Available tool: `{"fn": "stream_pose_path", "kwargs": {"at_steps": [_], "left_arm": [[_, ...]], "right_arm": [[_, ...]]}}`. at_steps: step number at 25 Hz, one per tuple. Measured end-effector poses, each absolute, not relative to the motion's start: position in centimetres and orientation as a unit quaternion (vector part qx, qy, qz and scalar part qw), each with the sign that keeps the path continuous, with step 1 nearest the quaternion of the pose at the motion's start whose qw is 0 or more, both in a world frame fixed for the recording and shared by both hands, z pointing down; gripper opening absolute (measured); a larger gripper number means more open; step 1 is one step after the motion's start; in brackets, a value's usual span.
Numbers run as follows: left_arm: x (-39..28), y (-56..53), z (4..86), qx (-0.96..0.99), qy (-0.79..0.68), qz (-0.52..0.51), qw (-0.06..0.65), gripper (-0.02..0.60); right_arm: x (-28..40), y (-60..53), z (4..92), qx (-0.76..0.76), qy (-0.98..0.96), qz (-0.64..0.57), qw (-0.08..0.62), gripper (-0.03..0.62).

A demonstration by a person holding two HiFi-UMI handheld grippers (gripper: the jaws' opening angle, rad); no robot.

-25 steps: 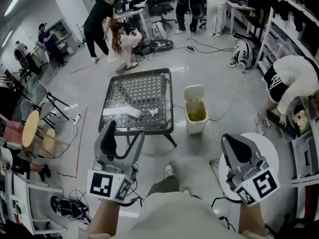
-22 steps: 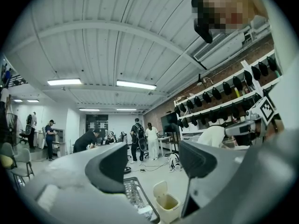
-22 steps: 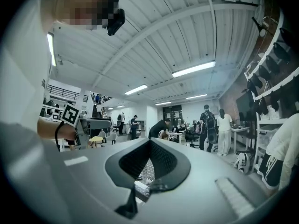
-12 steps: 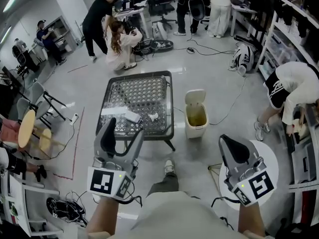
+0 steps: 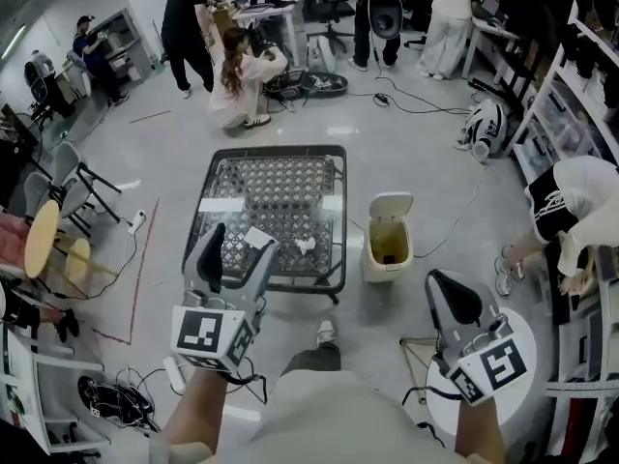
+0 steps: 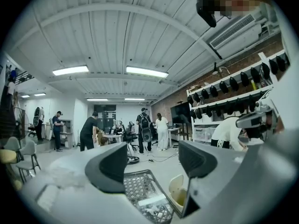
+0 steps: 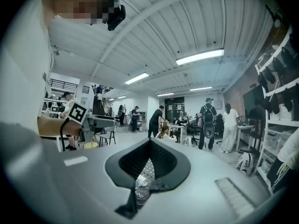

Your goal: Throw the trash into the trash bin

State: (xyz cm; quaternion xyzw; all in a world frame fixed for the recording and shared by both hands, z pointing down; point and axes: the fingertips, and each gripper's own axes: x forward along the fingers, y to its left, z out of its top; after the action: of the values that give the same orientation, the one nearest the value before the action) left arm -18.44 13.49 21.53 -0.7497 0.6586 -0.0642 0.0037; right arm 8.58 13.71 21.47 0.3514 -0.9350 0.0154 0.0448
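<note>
Busy workshop floor spreads around a low mesh tabletop, with people working well behind it. At the near end, the fingers of the left gripper stand wide apart with nothing between them, and the tabletop and bin show through the gap. The fingers of the right gripper are closed together on nothing, off to the right and well apart from the tabletop. The trash lies out on the mesh: a long white strip toward the left side, a white sheet near the front edge, and a crumpled white scrap just right of that sheet. The trash bin stands on the floor just beside the tabletop's front right corner, lid up and mouth open. No piece has been picked up yet, so the job looks barely begun. The likely trouble is the paper itself: flat sheets on open mesh give the fingers little to bite, so a tip may catch in the holes or push the sheet off the edge. The crumpled scrap is light and could be flicked away by a near miss. The bin's mouth is narrow, so a release from too far off could land on the floor. The right gripper cannot help until it opens.
</note>
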Motion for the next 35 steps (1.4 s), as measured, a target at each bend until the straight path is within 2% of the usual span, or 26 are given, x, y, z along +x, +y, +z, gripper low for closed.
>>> {"fn": "stream_pose_path", "kwargs": {"at_steps": [9,18,35], "left_arm": [[-25.5,5.4,27.3,-0.73,0.672,-0.088,-0.086,0.356],[-29.1,-0.8,35.2,-0.734,0.648,-0.136,-0.15,0.356],[-23.9,-5.0,51.5,-0.752,0.563,-0.23,-0.255,0.356]], "right_arm": [[1.9,5.0,23.8,0.342,-0.936,0.049,0.069,0.003],[-3.9,-2.4,27.4,0.328,-0.935,0.096,0.089,0.003],[-4.6,-7.5,35.7,0.324,-0.916,0.176,0.16,0.003]]}}
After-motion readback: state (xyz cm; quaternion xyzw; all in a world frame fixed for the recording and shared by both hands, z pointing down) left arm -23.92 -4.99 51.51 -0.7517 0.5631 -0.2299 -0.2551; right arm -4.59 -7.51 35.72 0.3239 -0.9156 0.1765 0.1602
